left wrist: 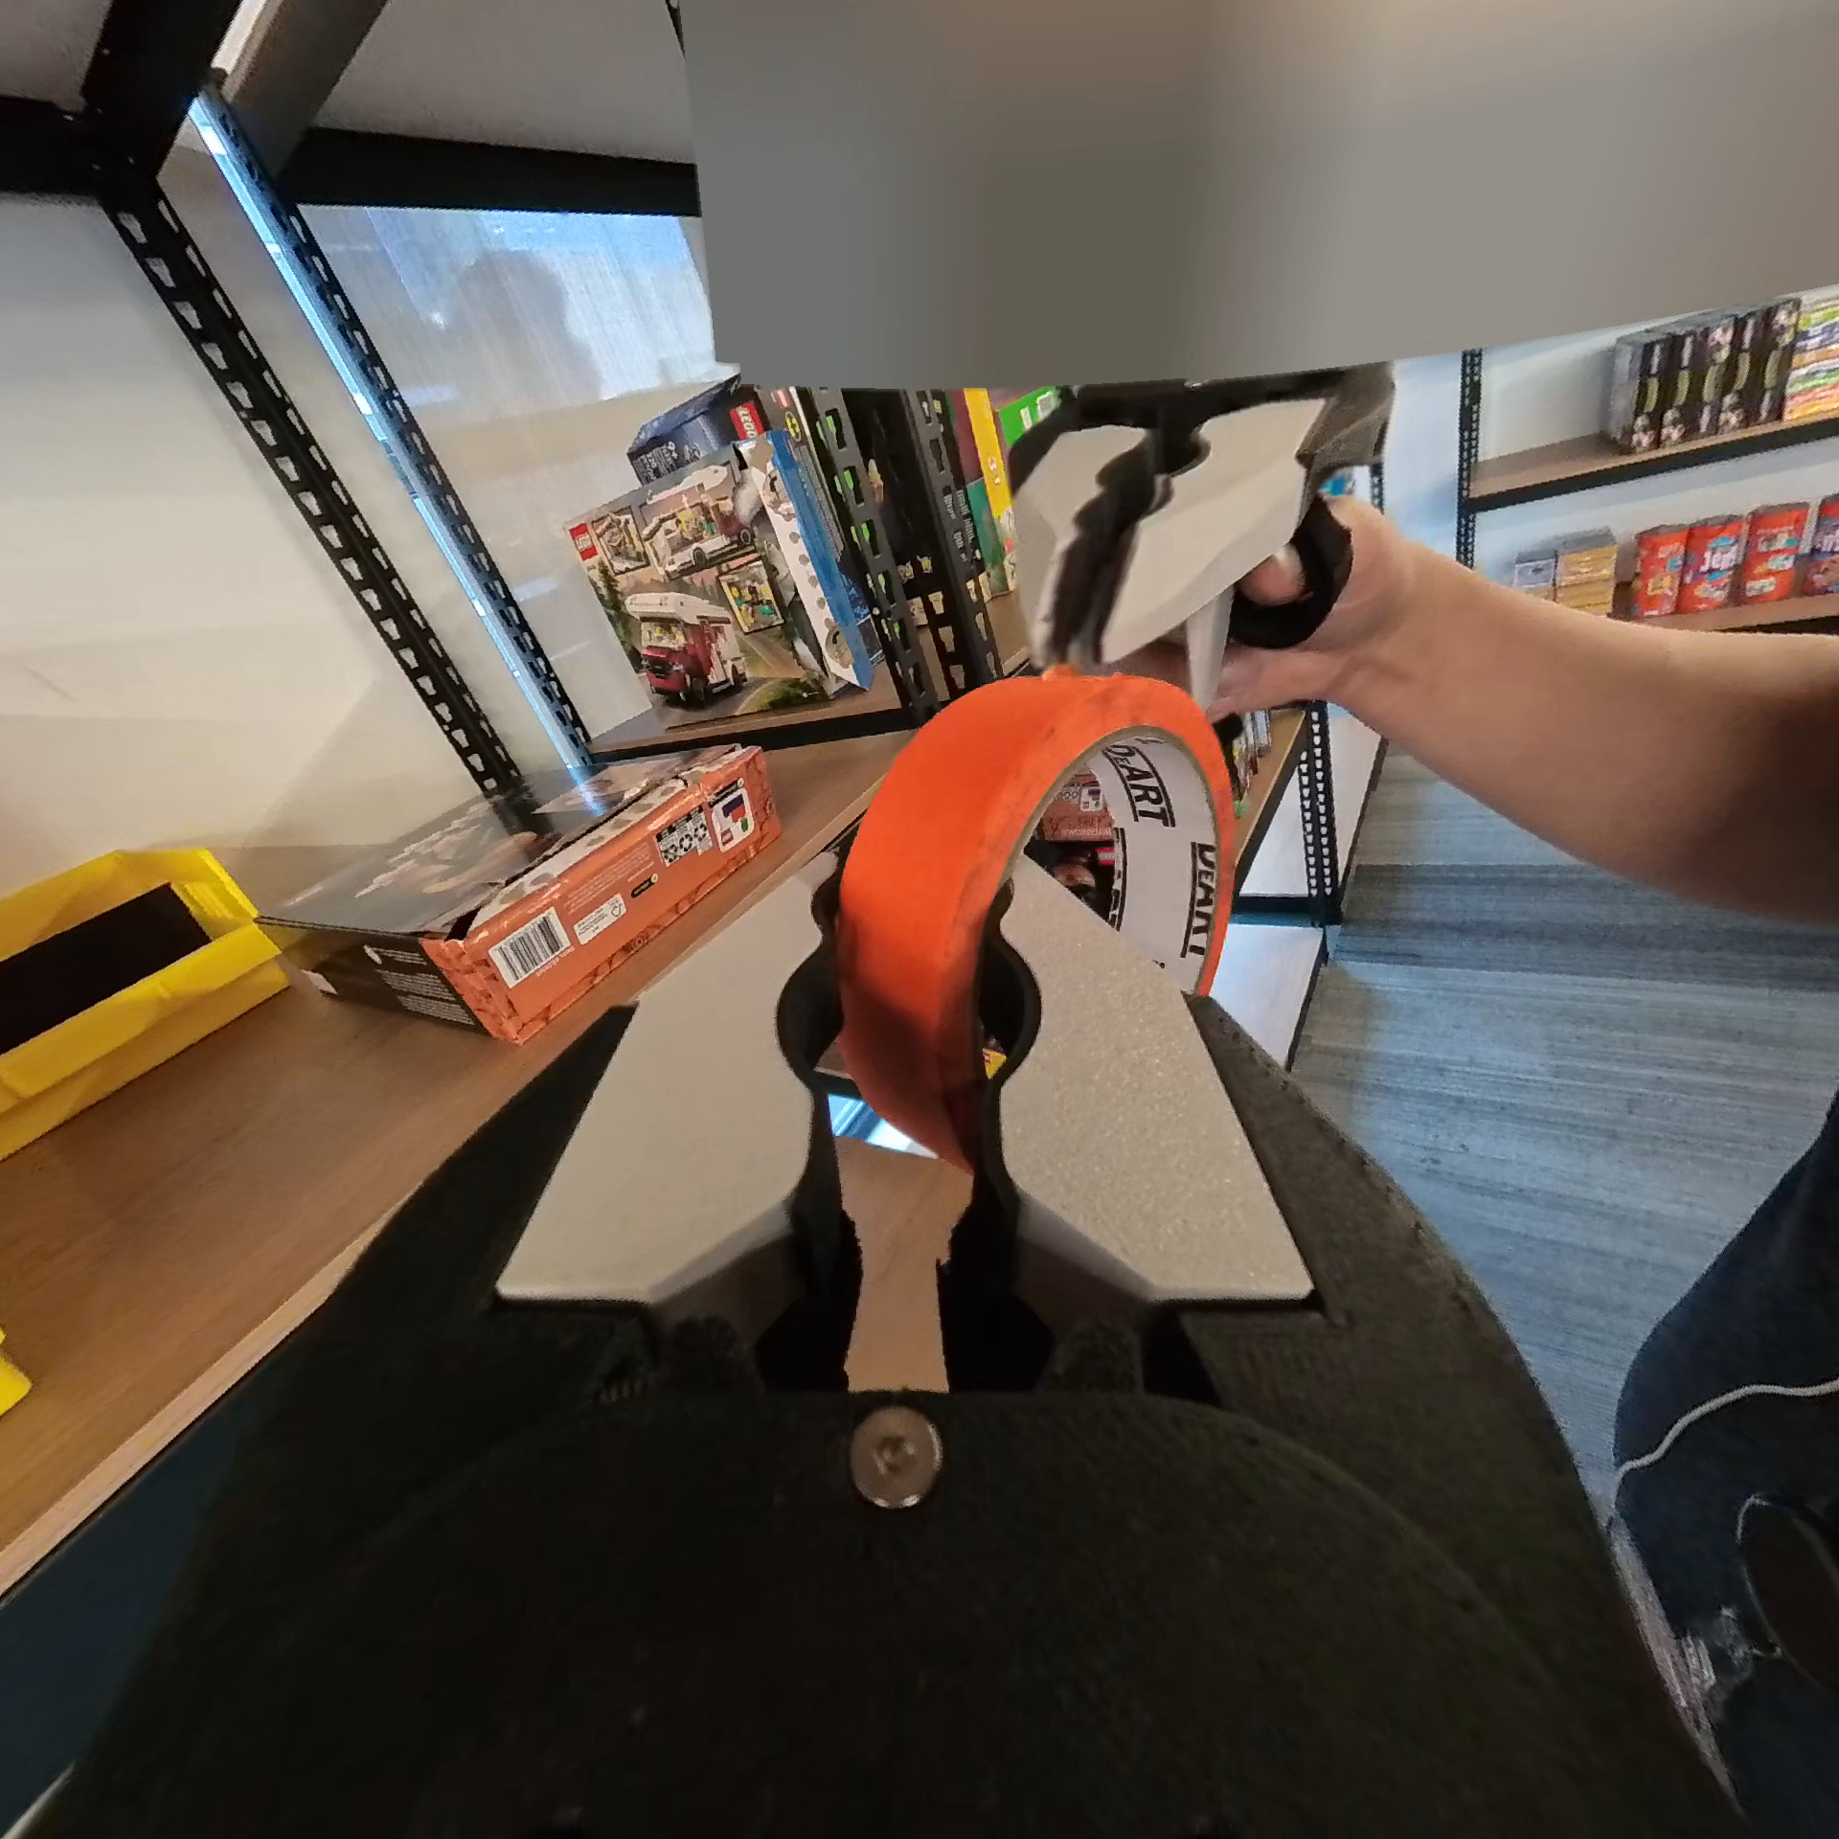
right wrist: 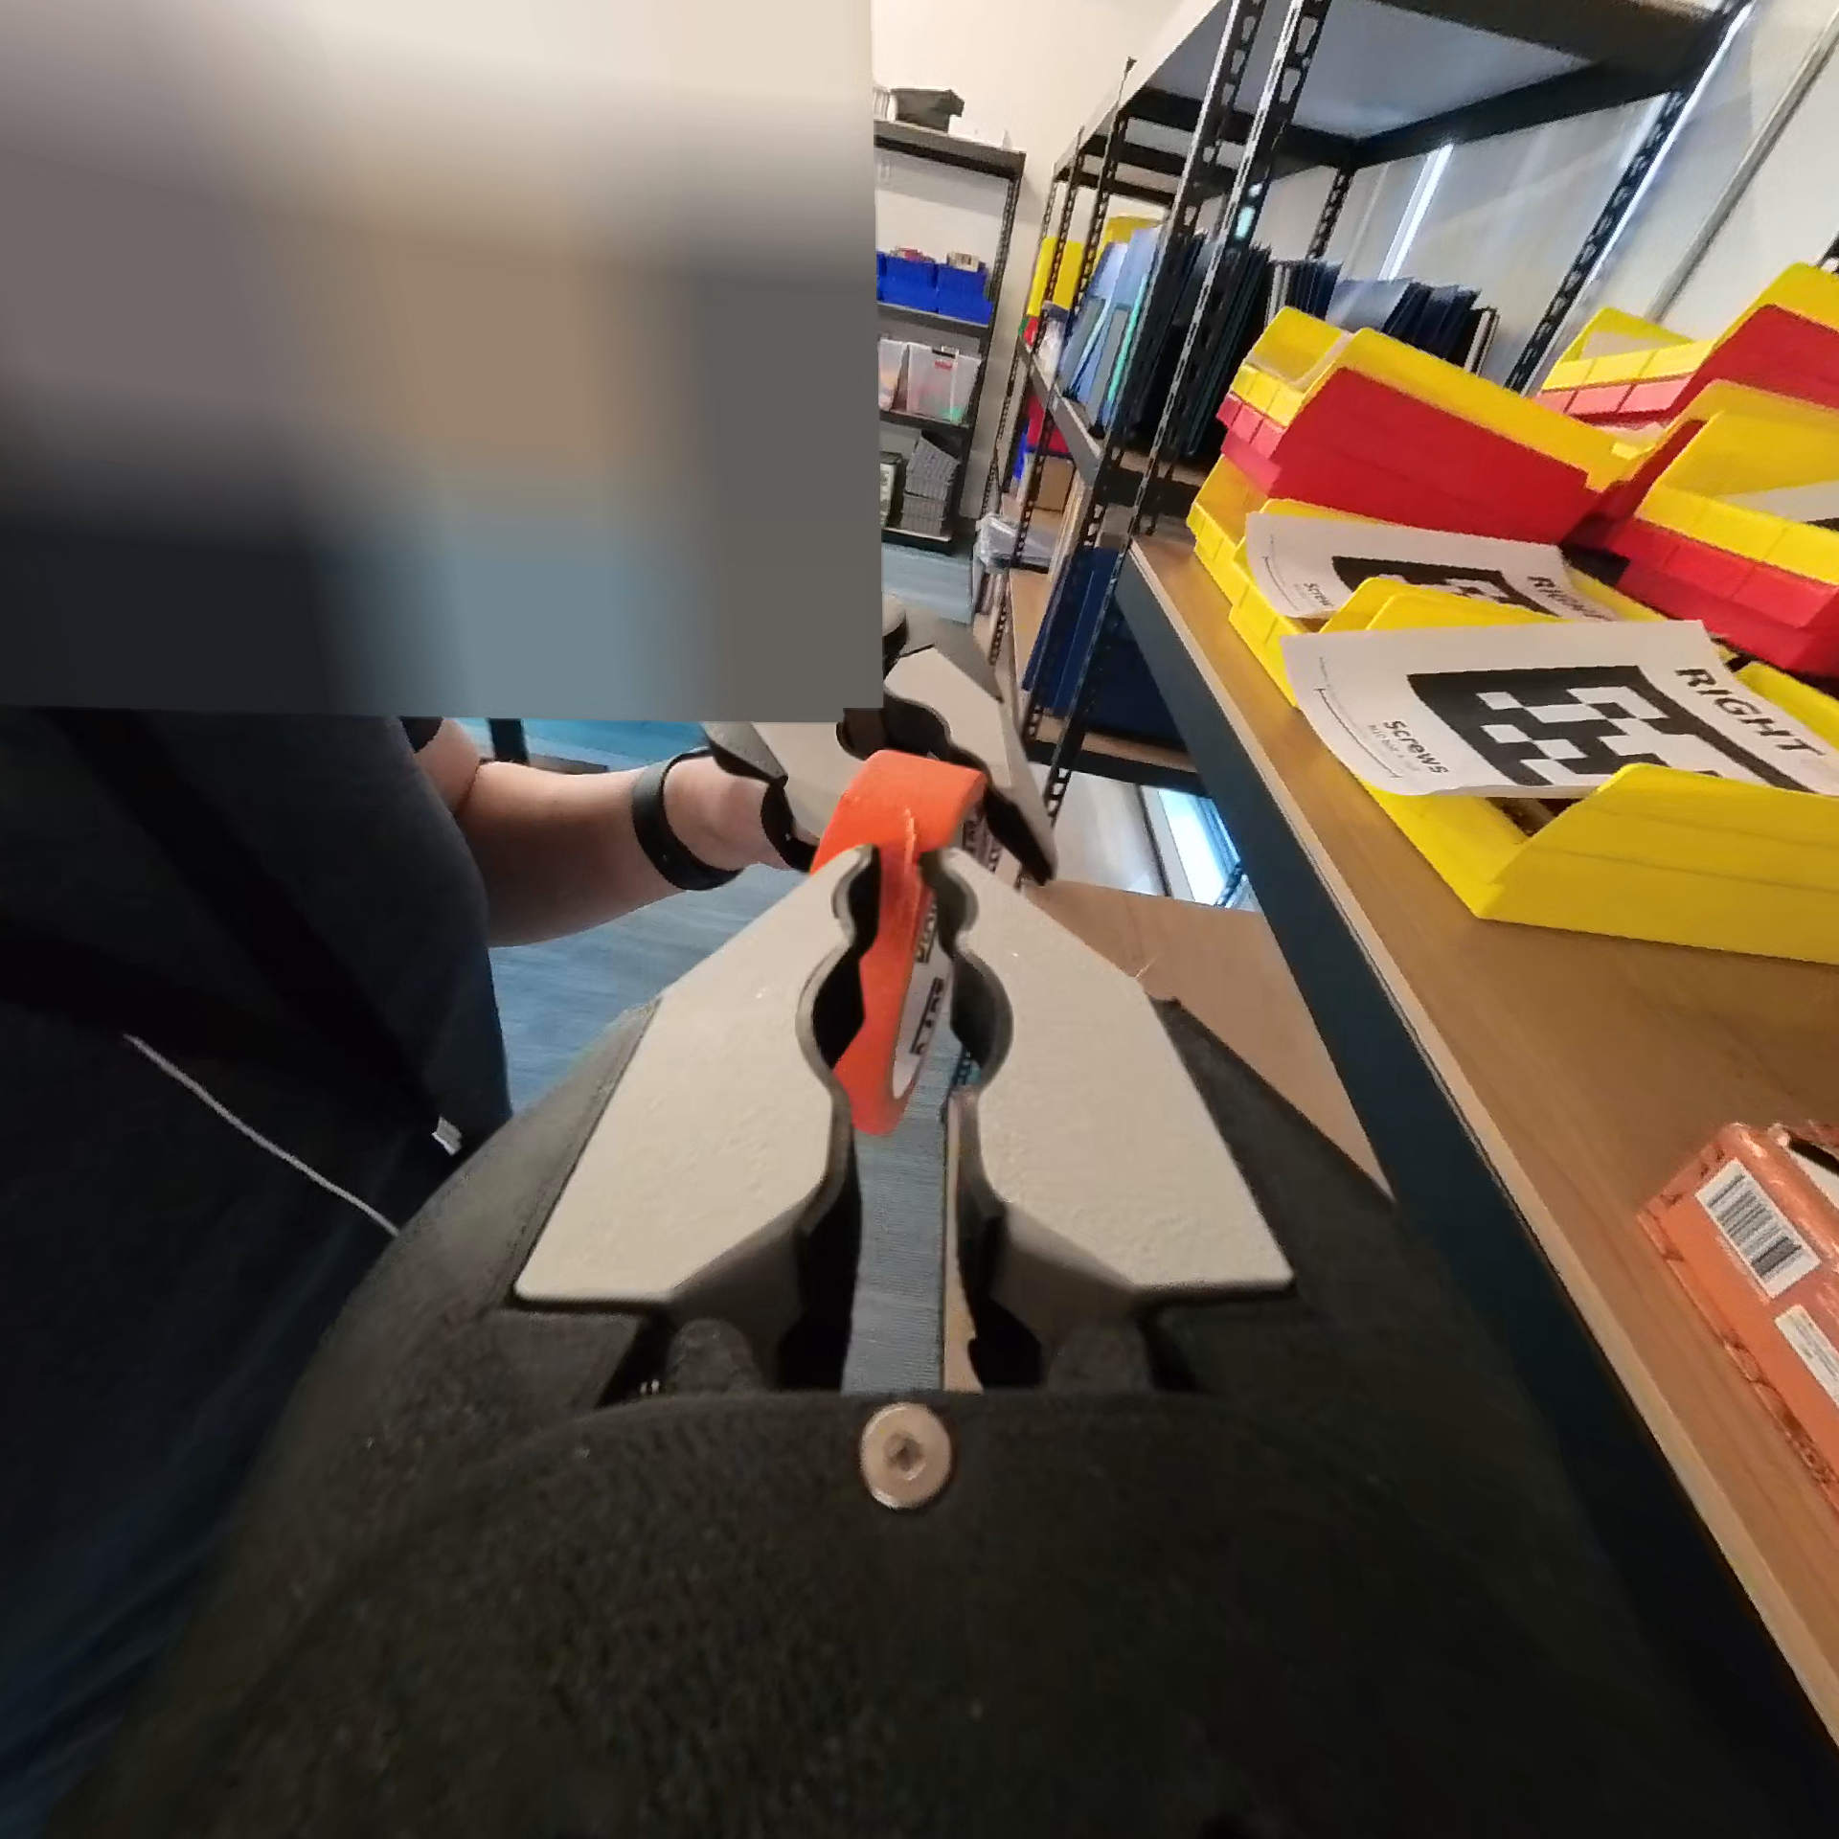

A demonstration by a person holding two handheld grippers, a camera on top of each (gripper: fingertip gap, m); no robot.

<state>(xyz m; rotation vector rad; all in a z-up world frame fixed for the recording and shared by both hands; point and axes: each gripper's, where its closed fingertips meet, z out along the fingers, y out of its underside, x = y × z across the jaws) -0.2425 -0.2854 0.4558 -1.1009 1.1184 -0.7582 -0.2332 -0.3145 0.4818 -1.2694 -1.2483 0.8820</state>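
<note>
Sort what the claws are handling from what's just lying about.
In hand: orange tape roll, gripped by the left claw and the right claw at opposite parts of its ring.

Lying about: orange box on the shelf; yellow bins; printed sheets on the bins; toy boxes farther back.

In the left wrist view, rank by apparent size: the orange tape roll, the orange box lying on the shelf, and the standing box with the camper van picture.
1. Orange box
2. Tape roll, though it sits closest to the camera, so that ranking is unsure
3. Camper van box, farthest back
</note>
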